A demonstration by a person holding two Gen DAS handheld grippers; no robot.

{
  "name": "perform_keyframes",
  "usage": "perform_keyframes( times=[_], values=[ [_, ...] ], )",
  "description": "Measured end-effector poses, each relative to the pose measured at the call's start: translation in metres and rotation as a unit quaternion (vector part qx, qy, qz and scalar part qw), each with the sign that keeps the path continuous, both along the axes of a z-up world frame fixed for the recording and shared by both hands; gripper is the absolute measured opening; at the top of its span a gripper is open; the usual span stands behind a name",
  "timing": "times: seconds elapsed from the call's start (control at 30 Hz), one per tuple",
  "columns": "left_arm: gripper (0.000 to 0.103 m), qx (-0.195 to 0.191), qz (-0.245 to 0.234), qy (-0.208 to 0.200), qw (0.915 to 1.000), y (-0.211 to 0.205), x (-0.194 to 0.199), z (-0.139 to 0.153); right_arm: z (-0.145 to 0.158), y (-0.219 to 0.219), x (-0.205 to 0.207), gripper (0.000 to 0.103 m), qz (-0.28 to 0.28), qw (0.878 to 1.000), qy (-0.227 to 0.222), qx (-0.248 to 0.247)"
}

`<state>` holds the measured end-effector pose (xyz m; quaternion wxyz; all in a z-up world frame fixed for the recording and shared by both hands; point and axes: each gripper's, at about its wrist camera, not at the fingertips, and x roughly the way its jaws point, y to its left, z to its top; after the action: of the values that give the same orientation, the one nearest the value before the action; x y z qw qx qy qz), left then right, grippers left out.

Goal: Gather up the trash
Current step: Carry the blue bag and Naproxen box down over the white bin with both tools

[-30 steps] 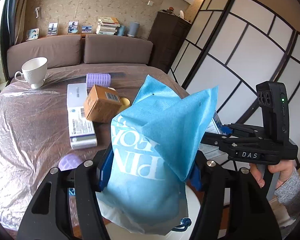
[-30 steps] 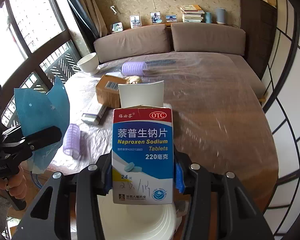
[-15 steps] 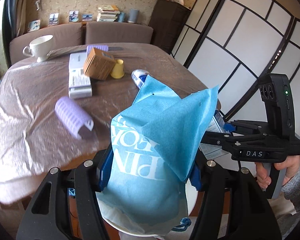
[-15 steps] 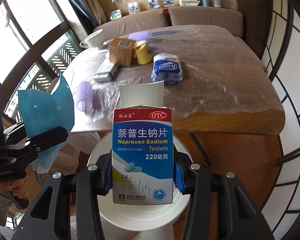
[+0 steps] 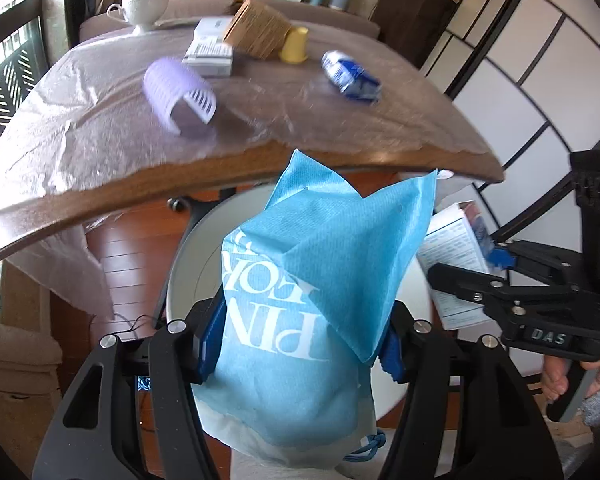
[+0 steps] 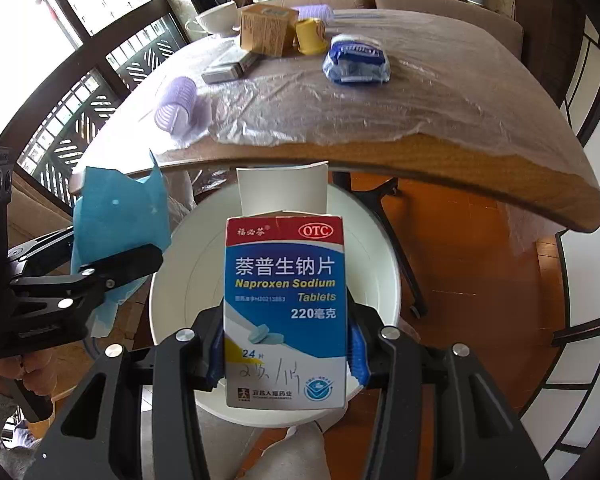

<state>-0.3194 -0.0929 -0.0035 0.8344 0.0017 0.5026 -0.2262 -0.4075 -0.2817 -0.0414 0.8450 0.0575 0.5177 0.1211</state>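
My left gripper (image 5: 296, 356) is shut on a blue paper bag (image 5: 312, 304) with white lettering and holds it over a white round bin (image 5: 204, 248) on the floor. My right gripper (image 6: 286, 364) is shut on a Naproxen Sodium tablet box (image 6: 286, 312) with its top flap open, held over the same bin (image 6: 172, 292). The box also shows at the right of the left wrist view (image 5: 456, 248), and the bag at the left of the right wrist view (image 6: 116, 216). Both grippers are in front of and below the table edge.
The wooden table (image 6: 480, 156) under plastic film holds a purple hair roller (image 5: 178, 94), a brown carton (image 5: 260, 28), a yellow cup (image 5: 296, 44), a blue tissue pack (image 6: 356, 62), a flat white box (image 5: 210, 48) and a teacup (image 5: 142, 4). A sofa stands behind.
Both grippers have dropped back and down from over the table to below its front edge, above the white bin. Each still holds its item.
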Motion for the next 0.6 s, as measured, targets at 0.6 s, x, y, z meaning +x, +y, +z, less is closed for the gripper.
perform_keyframes(
  times=[0.6],
  values=[
    [0.062, 0.067, 0.018, 0.045, 0.9966, 0.001, 0.017, -0.056, -0.055, 0.018, 0.022, 0.046, 0.007, 0.999, 0.038, -0.026]
  ],
)
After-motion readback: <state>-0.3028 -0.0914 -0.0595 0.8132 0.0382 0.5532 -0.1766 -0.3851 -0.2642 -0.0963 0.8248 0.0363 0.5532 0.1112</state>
